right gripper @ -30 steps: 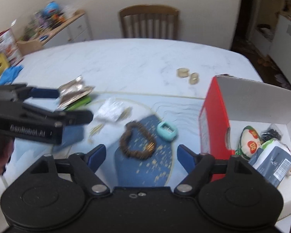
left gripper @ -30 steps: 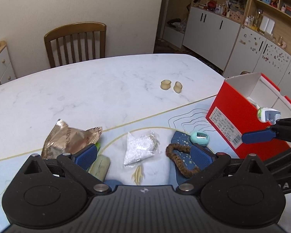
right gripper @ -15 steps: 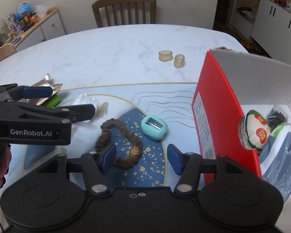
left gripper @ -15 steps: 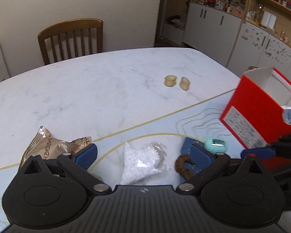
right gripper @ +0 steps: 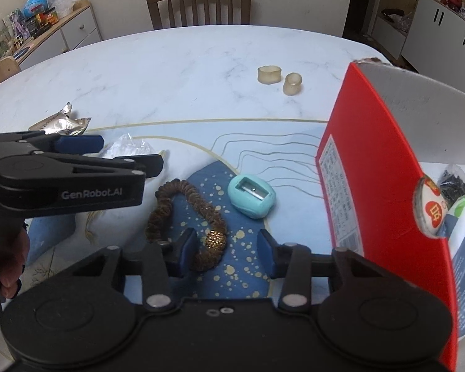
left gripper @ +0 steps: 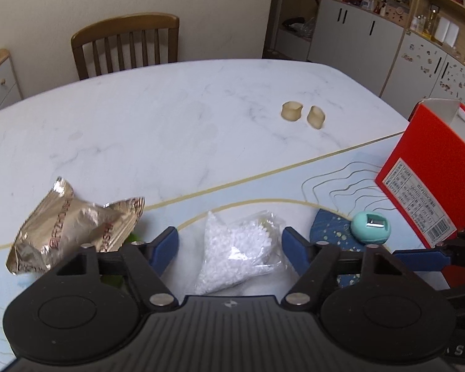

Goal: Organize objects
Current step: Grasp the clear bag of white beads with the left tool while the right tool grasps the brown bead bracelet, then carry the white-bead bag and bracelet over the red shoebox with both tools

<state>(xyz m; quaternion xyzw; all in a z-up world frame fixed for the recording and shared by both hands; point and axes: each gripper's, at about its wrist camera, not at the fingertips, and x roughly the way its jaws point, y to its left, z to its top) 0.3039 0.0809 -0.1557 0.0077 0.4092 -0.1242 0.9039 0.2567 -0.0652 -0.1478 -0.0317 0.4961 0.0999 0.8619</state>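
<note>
Both grippers are closing over their picks, the left gripper astride the bag of white granules and the right gripper around the brown bracelet, neither pinched yet, before a likely lift to the red box at 3 o'clock.

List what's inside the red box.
In the red box: a round red-and-white packet, a black bundle and a grey pouch. Its near wall hides anything lower.

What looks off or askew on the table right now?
The red box has a hole torn in its front wall, and a round packet bulges through it. The gold snack bag lies crumpled. Nothing looks spilled; the bag of white granules appears intact.
</note>
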